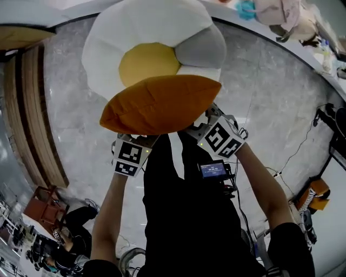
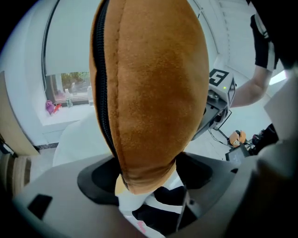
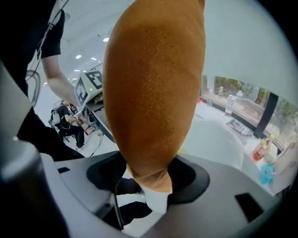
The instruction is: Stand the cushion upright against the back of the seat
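Observation:
An orange-brown cushion [image 1: 161, 104] is held in the air just in front of a white seat [image 1: 108, 48] with a yellow middle pad [image 1: 147, 62] and a grey patch [image 1: 201, 50]. My left gripper [image 1: 131, 142] is shut on the cushion's near left corner [image 2: 144, 174], beside its black zip. My right gripper [image 1: 203, 125] is shut on the near right corner [image 3: 149, 174]. In both gripper views the cushion [image 2: 149, 83] rises straight up from the jaws and hides most of the scene beyond.
The floor [image 1: 259, 103] is grey marble. A wooden slatted panel [image 1: 27, 119] runs along the left. Cables [image 1: 292, 157] trail on the right, and bags and clutter [image 1: 281, 16] lie at the far right. A seated person [image 1: 70, 227] is at the lower left.

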The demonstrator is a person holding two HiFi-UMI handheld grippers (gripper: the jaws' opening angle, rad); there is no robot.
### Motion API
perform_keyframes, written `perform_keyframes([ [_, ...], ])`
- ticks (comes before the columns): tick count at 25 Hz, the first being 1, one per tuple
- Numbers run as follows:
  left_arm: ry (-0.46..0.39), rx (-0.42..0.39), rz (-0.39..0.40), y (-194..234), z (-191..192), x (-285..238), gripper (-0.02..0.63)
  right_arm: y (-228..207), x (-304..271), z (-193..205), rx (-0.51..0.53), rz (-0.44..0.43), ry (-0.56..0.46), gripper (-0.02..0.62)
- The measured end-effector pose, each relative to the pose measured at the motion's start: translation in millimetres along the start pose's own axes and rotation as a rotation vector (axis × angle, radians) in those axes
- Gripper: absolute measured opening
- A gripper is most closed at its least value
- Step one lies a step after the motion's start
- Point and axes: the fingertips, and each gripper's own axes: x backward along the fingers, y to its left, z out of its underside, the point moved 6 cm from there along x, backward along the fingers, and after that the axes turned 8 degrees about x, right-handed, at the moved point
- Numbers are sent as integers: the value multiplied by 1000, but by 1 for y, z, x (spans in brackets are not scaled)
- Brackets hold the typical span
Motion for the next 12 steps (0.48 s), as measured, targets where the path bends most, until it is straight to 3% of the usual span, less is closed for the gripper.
perform_keyframes([
  [6, 33, -90, 11, 36, 30, -53, 385, -17, -53, 39, -50, 38, 48, 287],
  [12, 66, -99, 23, 75, 52, -102, 376, -42, -104, 70, -57, 69, 86, 284],
])
